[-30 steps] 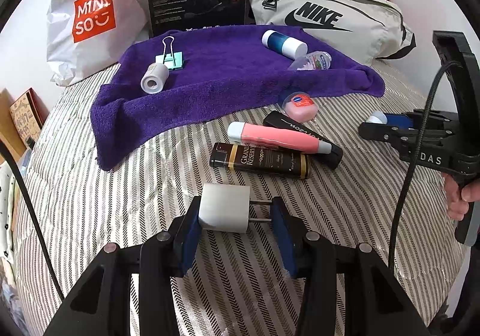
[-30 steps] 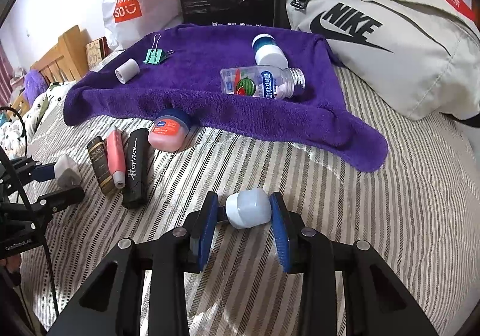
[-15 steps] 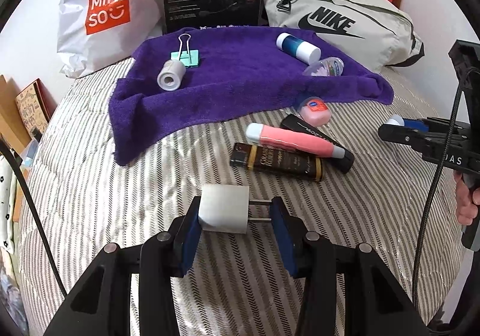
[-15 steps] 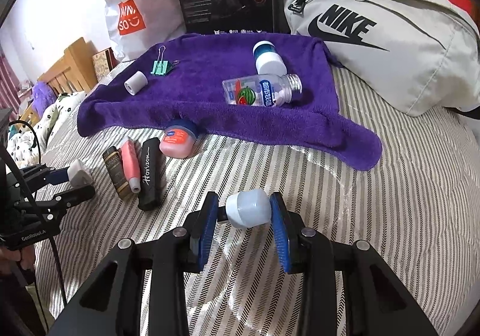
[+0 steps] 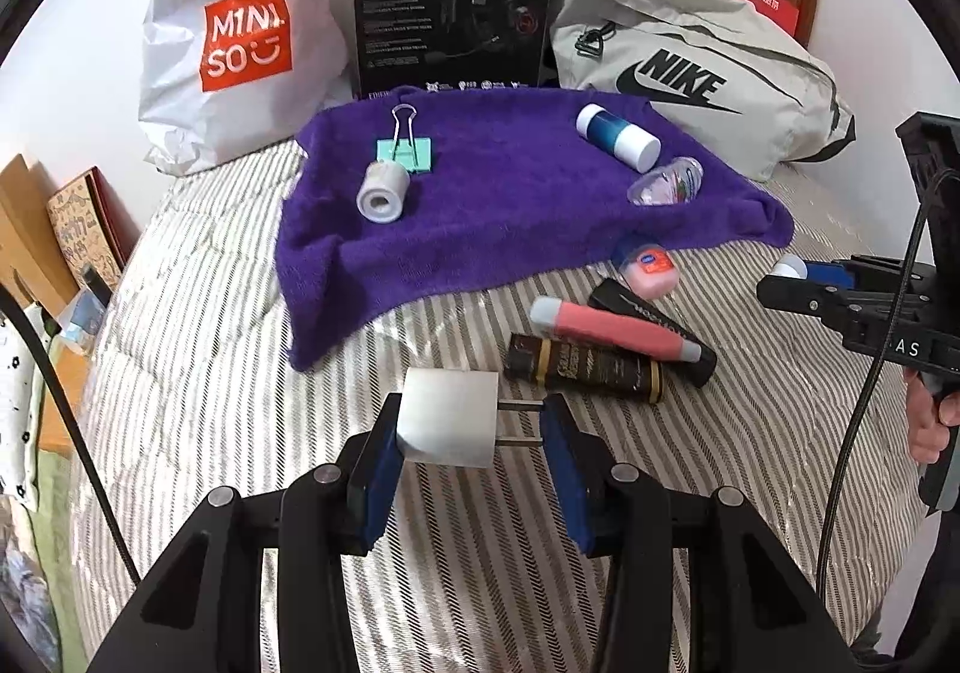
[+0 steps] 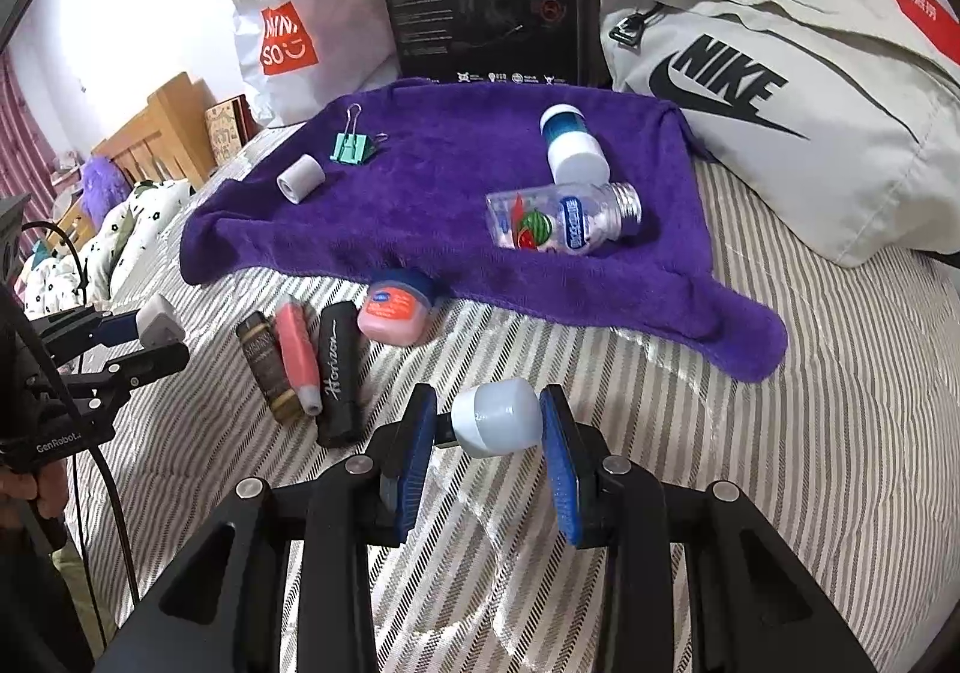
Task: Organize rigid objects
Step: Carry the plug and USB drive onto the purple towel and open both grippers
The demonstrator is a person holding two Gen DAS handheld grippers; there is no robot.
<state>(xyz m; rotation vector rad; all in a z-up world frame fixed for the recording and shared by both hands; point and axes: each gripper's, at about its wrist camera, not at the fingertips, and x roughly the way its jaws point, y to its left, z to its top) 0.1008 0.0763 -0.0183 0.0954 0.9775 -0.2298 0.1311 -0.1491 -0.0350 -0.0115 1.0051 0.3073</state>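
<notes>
My left gripper point(image 5: 471, 430) is shut on a white plug adapter point(image 5: 449, 416), prongs against the right pad, held above the striped bed. My right gripper point(image 6: 487, 421) is shut on a small white-capped bottle point(image 6: 498, 416). A purple towel point(image 5: 498, 205) holds a green binder clip point(image 5: 405, 147), a grey tape roll point(image 5: 382, 191), a blue-and-white container point(image 5: 618, 135) and a clear bottle point(image 6: 564, 217). In front of the towel lie a pink jar point(image 6: 396, 313), a pink tube point(image 5: 612, 334), a black tube point(image 6: 339, 367) and a dark brown tube point(image 5: 585, 367).
A white shopping bag point(image 5: 228, 36), a black box point(image 5: 453, 6) and a grey Nike bag point(image 5: 690, 72) stand behind the towel. The bed's left edge drops toward wooden furniture point(image 6: 150, 138). A hand point(image 5: 930, 421) grips the right gripper's handle.
Both grippers have drawn back and risen with their objects still held; the towel and loose items now sit farther away in both views.
</notes>
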